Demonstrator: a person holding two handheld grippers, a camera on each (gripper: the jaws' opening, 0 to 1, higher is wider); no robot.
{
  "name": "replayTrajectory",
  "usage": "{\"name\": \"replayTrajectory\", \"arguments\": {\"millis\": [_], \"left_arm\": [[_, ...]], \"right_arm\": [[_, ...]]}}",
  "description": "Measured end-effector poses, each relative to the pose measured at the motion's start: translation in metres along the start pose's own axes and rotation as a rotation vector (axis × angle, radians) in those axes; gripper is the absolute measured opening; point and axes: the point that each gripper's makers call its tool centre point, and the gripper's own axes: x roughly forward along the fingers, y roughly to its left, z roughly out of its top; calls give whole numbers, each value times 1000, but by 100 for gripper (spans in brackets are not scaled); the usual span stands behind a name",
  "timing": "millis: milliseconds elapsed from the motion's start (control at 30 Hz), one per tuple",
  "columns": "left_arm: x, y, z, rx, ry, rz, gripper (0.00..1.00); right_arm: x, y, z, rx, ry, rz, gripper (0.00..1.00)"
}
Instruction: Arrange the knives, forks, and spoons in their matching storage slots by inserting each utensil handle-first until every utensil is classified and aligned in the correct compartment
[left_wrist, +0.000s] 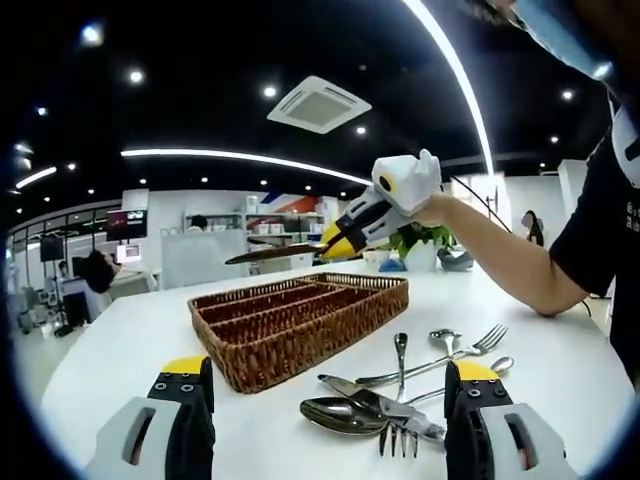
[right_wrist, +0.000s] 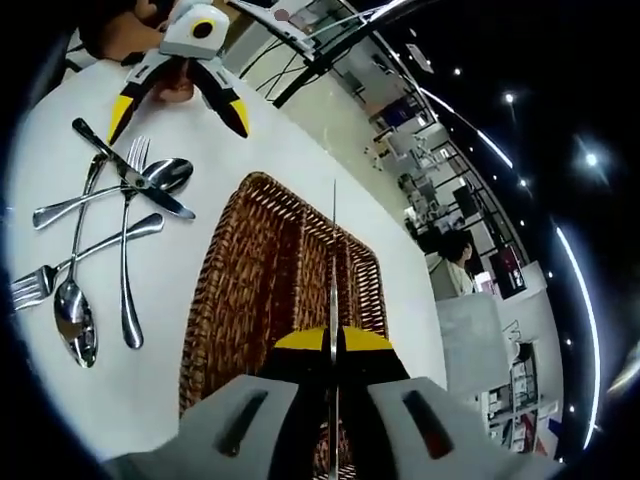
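Above the wicker tray (left_wrist: 300, 325) near the middle of the white table (left_wrist: 130, 340), the right gripper (right_wrist: 334, 345) pinches a knife (right_wrist: 333, 270) between its jaws, blade edge-on (apparently level). The left gripper (left_wrist: 325, 385) hovers with jaws spread before the heap of forks and spoons (left_wrist: 400, 395) beside the tray.

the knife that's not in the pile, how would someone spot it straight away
Start at the brown wicker tray on the white table. Above it, the right gripper is shut on the knife, holding it in the air. The other cutlery lies in a tangled pile on the table beside the tray.
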Motion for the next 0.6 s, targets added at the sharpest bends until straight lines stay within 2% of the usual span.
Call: {"name": "replayTrajectory", "arguments": {"millis": [167,233,300,600], "left_arm": [[0,0,0,8,6,-2,100],[0,3,0,2,8,15,100],[0,1,-1,-3,10,-2,100],[-1,1,-2,4,16,2,100]], "right_arm": [[4,3,-3,26,-14,15,2],[5,6,-2,37,-24,25,2],[6,7,-3,38,-22,27,2],[13,13,-6,47,-16,48,2]]}}
